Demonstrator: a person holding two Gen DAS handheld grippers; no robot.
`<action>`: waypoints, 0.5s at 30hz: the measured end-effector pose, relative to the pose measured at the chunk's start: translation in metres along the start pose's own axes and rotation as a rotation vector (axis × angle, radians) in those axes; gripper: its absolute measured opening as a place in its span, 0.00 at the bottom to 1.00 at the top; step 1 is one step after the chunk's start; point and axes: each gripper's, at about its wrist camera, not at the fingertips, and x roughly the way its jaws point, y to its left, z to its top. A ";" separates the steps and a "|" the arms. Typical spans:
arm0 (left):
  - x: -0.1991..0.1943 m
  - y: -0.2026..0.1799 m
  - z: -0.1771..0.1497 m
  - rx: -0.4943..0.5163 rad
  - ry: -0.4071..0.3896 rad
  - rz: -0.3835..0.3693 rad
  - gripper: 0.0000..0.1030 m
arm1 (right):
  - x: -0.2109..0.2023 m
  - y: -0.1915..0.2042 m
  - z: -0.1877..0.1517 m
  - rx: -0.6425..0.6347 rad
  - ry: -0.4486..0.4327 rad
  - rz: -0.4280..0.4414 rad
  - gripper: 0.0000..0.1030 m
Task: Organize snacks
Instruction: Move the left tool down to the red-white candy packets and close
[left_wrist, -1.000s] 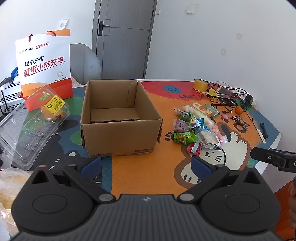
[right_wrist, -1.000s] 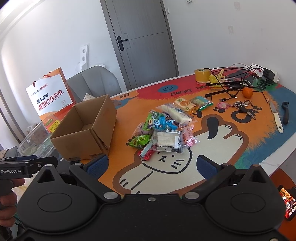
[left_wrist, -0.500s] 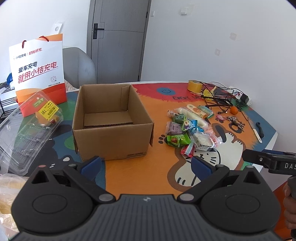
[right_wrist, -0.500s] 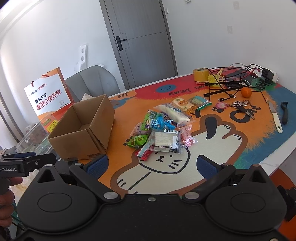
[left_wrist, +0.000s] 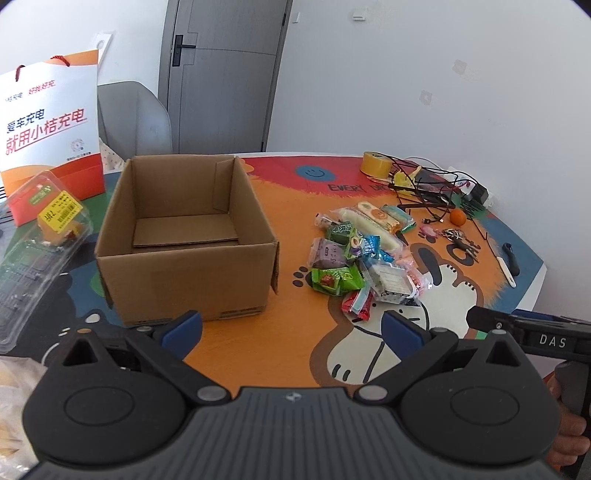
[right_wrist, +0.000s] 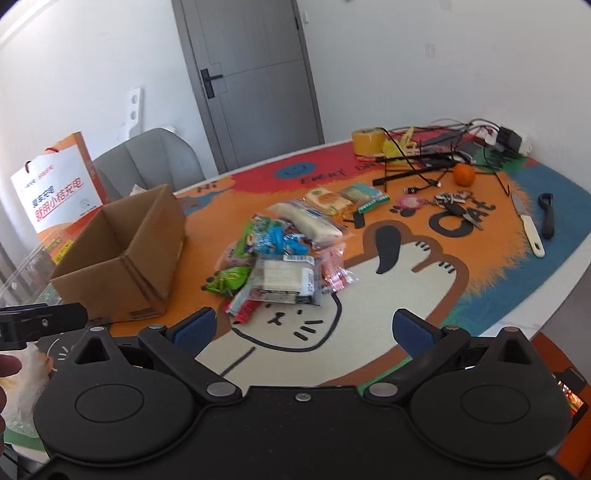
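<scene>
An open, empty cardboard box (left_wrist: 184, 254) stands on the table; it also shows in the right wrist view (right_wrist: 122, 258). A pile of wrapped snacks (left_wrist: 362, 258) lies to its right, also in the right wrist view (right_wrist: 284, 258). My left gripper (left_wrist: 291, 330) is open and empty, held above the table's near edge, in front of the box. My right gripper (right_wrist: 303, 330) is open and empty, above the near edge in front of the pile. Each gripper shows at the edge of the other's view.
A white and orange paper bag (left_wrist: 48, 122) and clear plastic food containers (left_wrist: 37, 236) stand left of the box. A tape roll (left_wrist: 376, 164), tangled cables (left_wrist: 432, 184), a small orange (left_wrist: 458, 218), keys (left_wrist: 461, 243) and a knife (right_wrist: 528, 225) lie at the table's far right.
Both grippers have drawn slightly back and shifted; the box and snacks sit lower and further in view. Nothing on the table has moved. Both stay open.
</scene>
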 end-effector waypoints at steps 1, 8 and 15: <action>0.004 0.000 0.000 -0.005 0.003 -0.001 0.99 | 0.003 -0.002 0.000 0.003 0.005 -0.008 1.00; 0.031 -0.012 0.000 0.007 0.031 -0.031 0.97 | 0.022 -0.010 -0.003 0.011 0.029 -0.056 0.99; 0.059 -0.028 0.001 0.037 0.065 -0.057 0.89 | 0.044 -0.015 -0.006 0.002 0.085 -0.105 0.92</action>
